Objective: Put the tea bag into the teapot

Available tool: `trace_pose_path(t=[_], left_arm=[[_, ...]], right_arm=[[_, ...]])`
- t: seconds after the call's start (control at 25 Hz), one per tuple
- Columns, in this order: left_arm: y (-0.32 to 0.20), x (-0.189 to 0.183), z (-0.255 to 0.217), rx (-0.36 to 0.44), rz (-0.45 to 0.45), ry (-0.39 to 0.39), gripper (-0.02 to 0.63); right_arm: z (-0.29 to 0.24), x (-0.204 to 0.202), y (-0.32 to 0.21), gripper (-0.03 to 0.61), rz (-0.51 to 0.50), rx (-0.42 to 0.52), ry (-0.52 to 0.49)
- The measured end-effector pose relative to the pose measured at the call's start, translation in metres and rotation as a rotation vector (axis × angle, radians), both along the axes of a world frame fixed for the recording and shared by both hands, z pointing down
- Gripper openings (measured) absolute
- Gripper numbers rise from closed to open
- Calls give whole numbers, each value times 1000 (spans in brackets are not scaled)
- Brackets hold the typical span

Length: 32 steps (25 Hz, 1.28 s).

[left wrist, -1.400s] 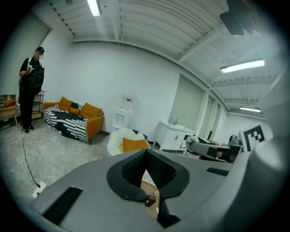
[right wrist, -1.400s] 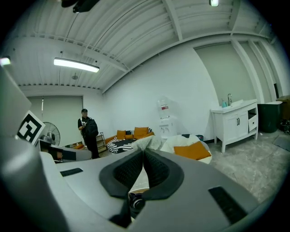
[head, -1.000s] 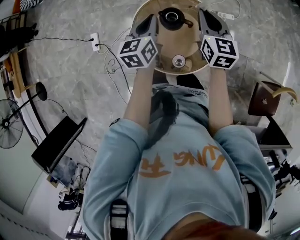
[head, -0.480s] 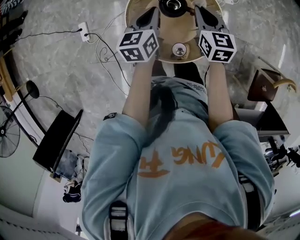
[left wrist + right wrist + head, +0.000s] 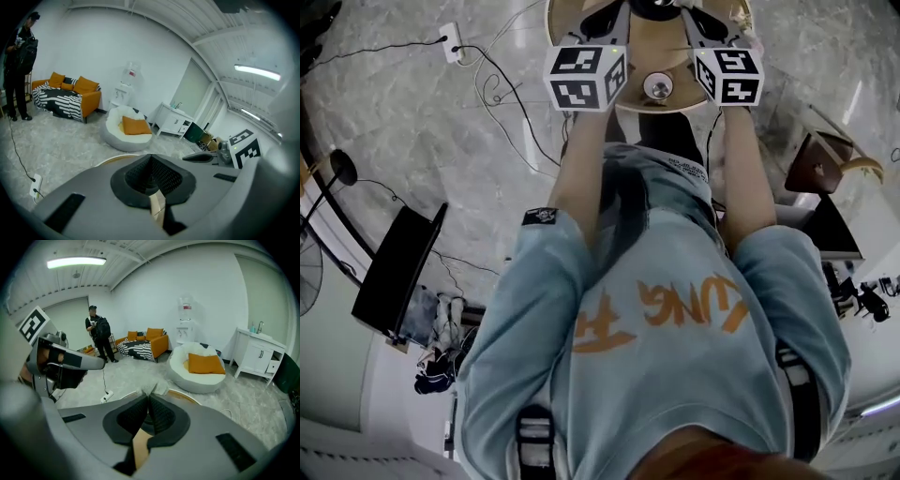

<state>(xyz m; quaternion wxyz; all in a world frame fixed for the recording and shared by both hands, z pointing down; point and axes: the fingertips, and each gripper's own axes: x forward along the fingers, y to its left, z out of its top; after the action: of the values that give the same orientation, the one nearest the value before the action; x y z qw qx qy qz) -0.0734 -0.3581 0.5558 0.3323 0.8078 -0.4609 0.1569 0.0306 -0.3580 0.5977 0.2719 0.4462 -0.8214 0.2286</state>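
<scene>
In the head view the round wooden table sits at the top edge. The dark teapot on it is almost cut off by the frame. A small round metal piece lies near the table's front rim. My left gripper reaches over the table left of the teapot; its jaws are shut with nothing showing between them. My right gripper is on the teapot's right. Its jaws are shut on a whitish tea bag that sticks out past the tips.
Cables and a power strip lie on the marble floor at left, with a dark flat case further down. A brown chair stands at right. A beanbag, a sofa and a standing person are beyond the table.
Both grippers and the table have slid toward the top of the head view. The teapot, fully visible a second ago, is now nearly out of frame.
</scene>
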Motion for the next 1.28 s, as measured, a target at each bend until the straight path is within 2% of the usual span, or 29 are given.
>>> trace_pose_path(t=[0.32,0.6,1.28], left_arm=[[2,2,25,-41,21,-4,24],[6,4,42,-72,35,-9,23],[-4,17,70,-129,109,-33,23]], right_arm=[[37,-11,-4,23,-73,-67,54],[62,-14,-9,23,-75,-112,65],[95,-21,-15,40,-9,-224,-60]])
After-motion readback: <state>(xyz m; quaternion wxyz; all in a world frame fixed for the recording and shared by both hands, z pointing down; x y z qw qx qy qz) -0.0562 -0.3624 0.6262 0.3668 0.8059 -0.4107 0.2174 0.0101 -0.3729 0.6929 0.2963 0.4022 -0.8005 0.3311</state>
